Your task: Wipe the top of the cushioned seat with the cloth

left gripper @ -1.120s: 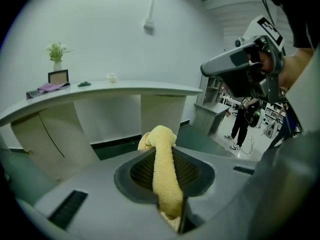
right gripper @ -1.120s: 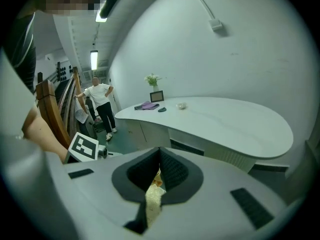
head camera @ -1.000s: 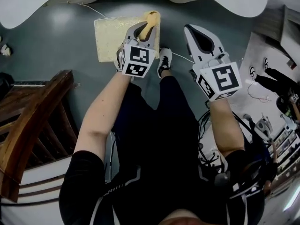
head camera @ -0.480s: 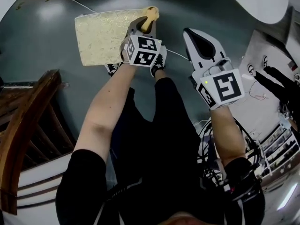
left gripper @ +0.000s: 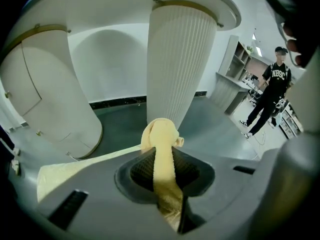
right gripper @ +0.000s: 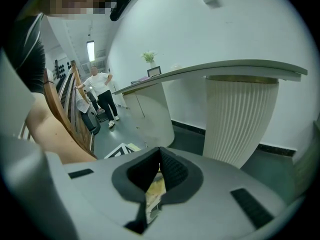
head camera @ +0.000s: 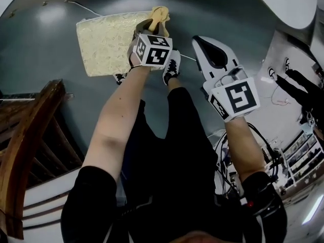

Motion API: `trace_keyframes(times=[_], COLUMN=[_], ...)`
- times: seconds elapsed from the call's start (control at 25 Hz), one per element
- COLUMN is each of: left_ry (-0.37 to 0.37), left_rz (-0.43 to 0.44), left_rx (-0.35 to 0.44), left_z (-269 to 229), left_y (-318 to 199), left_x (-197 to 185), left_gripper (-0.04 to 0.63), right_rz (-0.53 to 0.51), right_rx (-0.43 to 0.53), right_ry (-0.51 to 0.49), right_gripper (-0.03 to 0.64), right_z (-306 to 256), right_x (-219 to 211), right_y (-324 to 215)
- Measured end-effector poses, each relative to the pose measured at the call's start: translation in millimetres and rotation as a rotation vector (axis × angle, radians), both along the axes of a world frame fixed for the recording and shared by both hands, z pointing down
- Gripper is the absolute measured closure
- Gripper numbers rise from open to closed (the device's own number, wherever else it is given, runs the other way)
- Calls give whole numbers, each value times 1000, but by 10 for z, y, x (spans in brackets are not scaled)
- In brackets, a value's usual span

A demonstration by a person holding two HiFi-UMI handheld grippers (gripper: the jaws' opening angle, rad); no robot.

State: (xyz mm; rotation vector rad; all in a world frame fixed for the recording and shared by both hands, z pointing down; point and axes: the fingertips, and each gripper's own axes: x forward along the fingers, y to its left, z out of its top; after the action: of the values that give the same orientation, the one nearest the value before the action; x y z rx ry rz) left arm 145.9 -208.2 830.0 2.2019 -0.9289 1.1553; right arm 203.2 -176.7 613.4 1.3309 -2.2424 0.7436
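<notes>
The left gripper [head camera: 156, 21] is clamped on a yellow terry cloth [head camera: 160, 14] at the 3 o'clock edge of the cream square cushioned seat [head camera: 104, 42]. The right gripper [head camera: 201, 42], jaws together, hovers at 2 o'clock. A brown wooden chair [head camera: 30, 135] crowds 8 o'clock.

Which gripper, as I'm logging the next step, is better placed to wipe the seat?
Left: the left gripper grips the cloth above the cushioned seat; the right gripper is empty, beside it.
</notes>
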Motion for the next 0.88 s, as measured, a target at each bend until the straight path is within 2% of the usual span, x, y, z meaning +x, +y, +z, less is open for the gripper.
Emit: trace_keyframes(times=[0.32, 0.64, 0.88], left_ry=[14, -22, -9], left_rz=[-26, -47, -115], left_rx=[-28, -23, -39], left_z=[-19, -14, -15], left_y=[-67, -217, -308], left_x=[-362, -984, -1473], left_gripper=[531, 531, 531], right_rz=[-24, -60, -79], right_rx=[-1, -1, -15], right_ry=[7, -28, -48], right_gripper=[611, 611, 611], right_z=[-60, -101, -117], right_x=[-291, -803, -1180], right_y=[-118, -276, -379])
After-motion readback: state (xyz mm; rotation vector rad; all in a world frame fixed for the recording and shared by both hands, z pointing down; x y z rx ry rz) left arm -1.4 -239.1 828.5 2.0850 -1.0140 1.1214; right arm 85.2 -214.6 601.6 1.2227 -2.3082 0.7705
